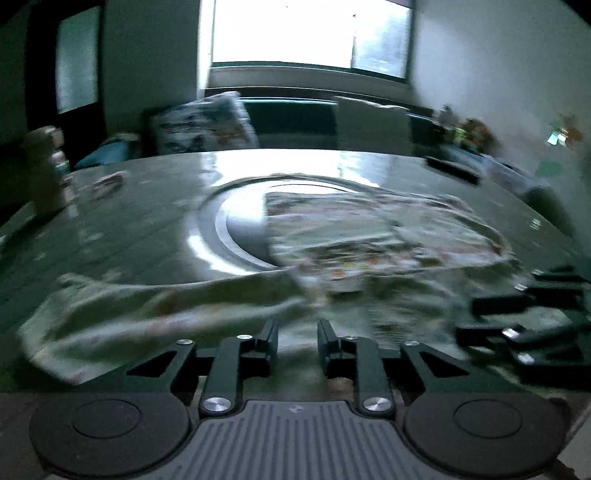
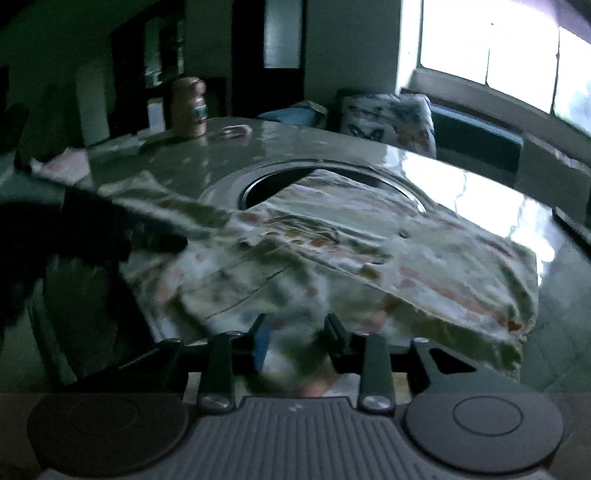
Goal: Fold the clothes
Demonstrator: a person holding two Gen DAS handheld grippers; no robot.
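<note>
Left gripper [image 1: 297,341]: low centre of the left wrist view; jaws stand apart with a clear gap, pale cloth showing between and under the fingers; whether they pinch it cannot be told.
Right gripper [image 2: 295,339]: low centre of the right wrist view; jaws apart, a bunched fold of cloth filling the gap between them; contact with the pads is blurred, so a grip cannot be confirmed.
Garment [image 2: 332,258]: pale printed cloth with small orange and green marks, spread across the middle of the right wrist view, partly folded over itself, its near edge reaching the right gripper's fingers.
Garment, left view [image 1: 369,236]: lies centre to right of frame; a long strip runs from it toward the lower left.
Other gripper: the right gripper [image 1: 524,317] appears as dark bars at the right edge of the left wrist view, on the cloth; the left gripper [image 2: 147,236] shows as a dark blurred mass at the left edge of the right wrist view, touching the cloth.
Table [image 1: 129,221]: glossy grey, round-edged, with a circular inset ring [image 1: 221,236] at centre, partly covered by the garment.
Jar [image 2: 190,107]: upright, upper left of the right wrist view, on the far part of the table.
Cushion [image 1: 203,123]: printed, beyond the table, upper centre-left.
Window [image 1: 310,33]: bright, top centre.
</note>
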